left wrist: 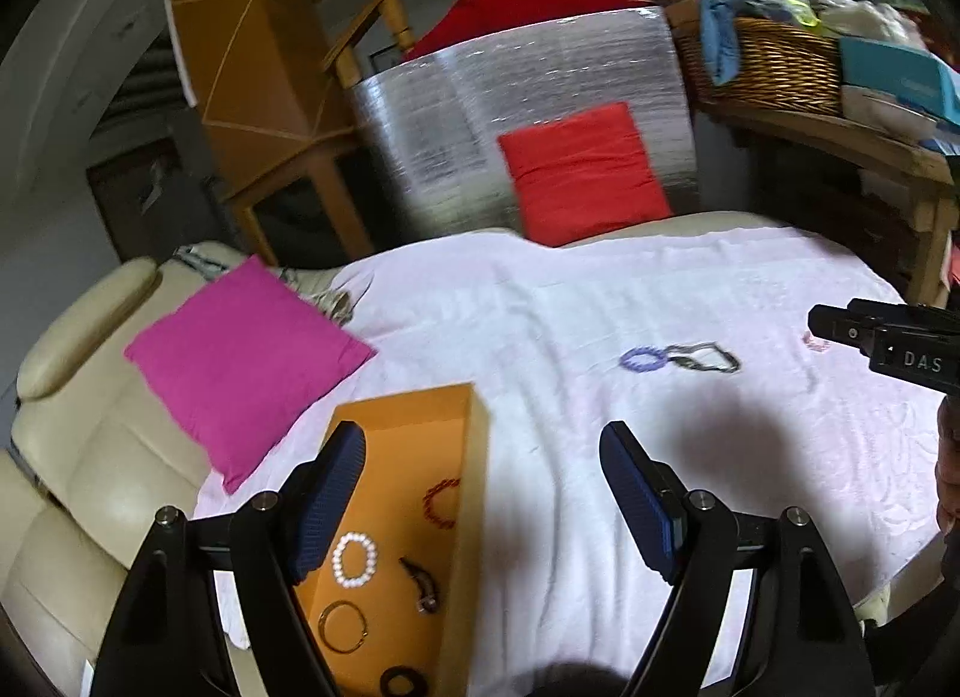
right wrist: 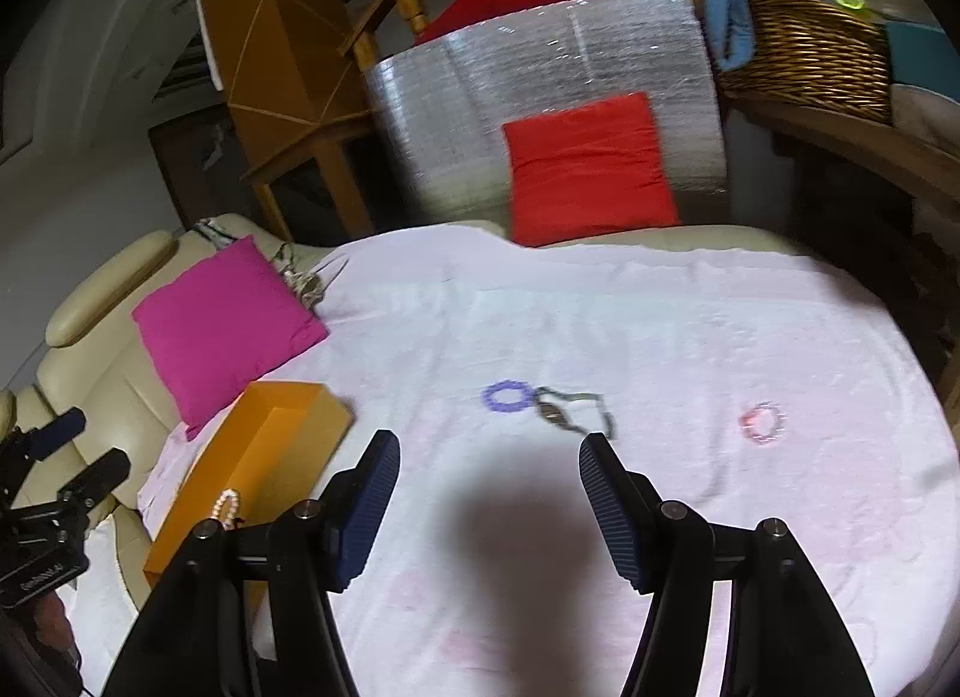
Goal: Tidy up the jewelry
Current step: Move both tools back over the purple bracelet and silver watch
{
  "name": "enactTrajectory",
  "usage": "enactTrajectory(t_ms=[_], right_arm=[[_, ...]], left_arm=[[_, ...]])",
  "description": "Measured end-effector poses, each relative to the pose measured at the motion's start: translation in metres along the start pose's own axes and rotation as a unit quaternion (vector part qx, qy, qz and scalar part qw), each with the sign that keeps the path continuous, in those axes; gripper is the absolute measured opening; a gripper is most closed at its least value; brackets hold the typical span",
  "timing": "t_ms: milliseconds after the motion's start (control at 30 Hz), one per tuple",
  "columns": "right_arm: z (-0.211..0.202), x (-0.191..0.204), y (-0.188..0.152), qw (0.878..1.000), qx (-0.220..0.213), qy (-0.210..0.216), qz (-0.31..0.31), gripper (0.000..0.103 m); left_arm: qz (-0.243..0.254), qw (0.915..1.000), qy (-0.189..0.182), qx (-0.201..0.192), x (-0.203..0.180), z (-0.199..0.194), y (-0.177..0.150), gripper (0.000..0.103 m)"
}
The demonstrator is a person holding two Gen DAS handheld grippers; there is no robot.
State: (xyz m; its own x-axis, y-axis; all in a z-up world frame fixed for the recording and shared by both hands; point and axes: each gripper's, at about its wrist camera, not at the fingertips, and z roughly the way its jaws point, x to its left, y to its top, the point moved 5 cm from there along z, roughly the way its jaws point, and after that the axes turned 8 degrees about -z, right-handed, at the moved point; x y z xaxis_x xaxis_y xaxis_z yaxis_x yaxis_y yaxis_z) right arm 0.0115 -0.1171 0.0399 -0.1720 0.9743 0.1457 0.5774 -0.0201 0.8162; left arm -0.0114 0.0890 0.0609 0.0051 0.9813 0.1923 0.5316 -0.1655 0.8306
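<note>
An orange box (left wrist: 414,433) lies on the white cloth and holds a red bead bracelet (left wrist: 441,503), a white bead bracelet (left wrist: 354,559), a dark pendant (left wrist: 423,586), a metal bangle (left wrist: 342,627) and a dark ring (left wrist: 403,682). My left gripper (left wrist: 483,445) is open and empty above the box's right wall. On the cloth lie a purple bracelet (right wrist: 508,396), a dark chain necklace (right wrist: 576,412) and a pink bracelet (right wrist: 763,422). My right gripper (right wrist: 489,454) is open and empty, just short of the necklace. The box also shows in the right wrist view (right wrist: 258,457).
The white cloth (left wrist: 600,307) covers a cream sofa (left wrist: 78,427). A magenta cushion (left wrist: 240,361) lies left of the box. A red cushion (left wrist: 585,172) leans on a silver-wrapped panel (left wrist: 456,133) behind. A wicker basket (left wrist: 774,67) sits on a wooden shelf at the right.
</note>
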Motion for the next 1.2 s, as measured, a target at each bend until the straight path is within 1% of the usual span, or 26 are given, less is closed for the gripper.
enactTrajectory(t_ms=[233,467,600,700,833,967,1100,1200], right_arm=[[0.001,-0.031,-0.001,1.000,-0.010,0.006,0.025,0.066],[0.018,-0.052,-0.002,0.998,-0.012,0.024,0.049,0.066],[0.030,-0.065,-0.008,0.997,-0.012,0.037,0.066,0.066],[0.039,-0.075,-0.015,0.996,-0.007,0.045,0.073,0.066],[0.060,-0.093,-0.022,0.995,0.016,0.052,0.089,0.066],[0.076,-0.100,-0.023,0.993,0.044,0.064,0.086,0.066],[0.094,-0.100,-0.029,0.991,0.072,0.073,0.087,0.066],[0.105,-0.096,-0.031,0.991,0.087,0.072,0.077,0.066]], left_arm=[[0.017,0.9998,0.001,-0.001,-0.030,0.006,0.014,0.081],[0.033,0.9994,0.008,0.005,-0.054,0.020,0.023,0.081],[0.049,0.9986,0.013,0.013,-0.068,0.036,0.026,0.081],[0.059,0.9979,0.018,0.022,-0.079,0.050,0.027,0.081],[0.070,0.9969,0.016,0.034,-0.094,0.072,0.028,0.081],[0.060,0.9966,0.011,0.055,-0.101,0.101,0.024,0.081],[0.024,0.9941,0.014,0.104,-0.096,0.141,0.008,0.081],[0.009,0.9908,0.025,0.133,-0.094,0.168,-0.004,0.081]])
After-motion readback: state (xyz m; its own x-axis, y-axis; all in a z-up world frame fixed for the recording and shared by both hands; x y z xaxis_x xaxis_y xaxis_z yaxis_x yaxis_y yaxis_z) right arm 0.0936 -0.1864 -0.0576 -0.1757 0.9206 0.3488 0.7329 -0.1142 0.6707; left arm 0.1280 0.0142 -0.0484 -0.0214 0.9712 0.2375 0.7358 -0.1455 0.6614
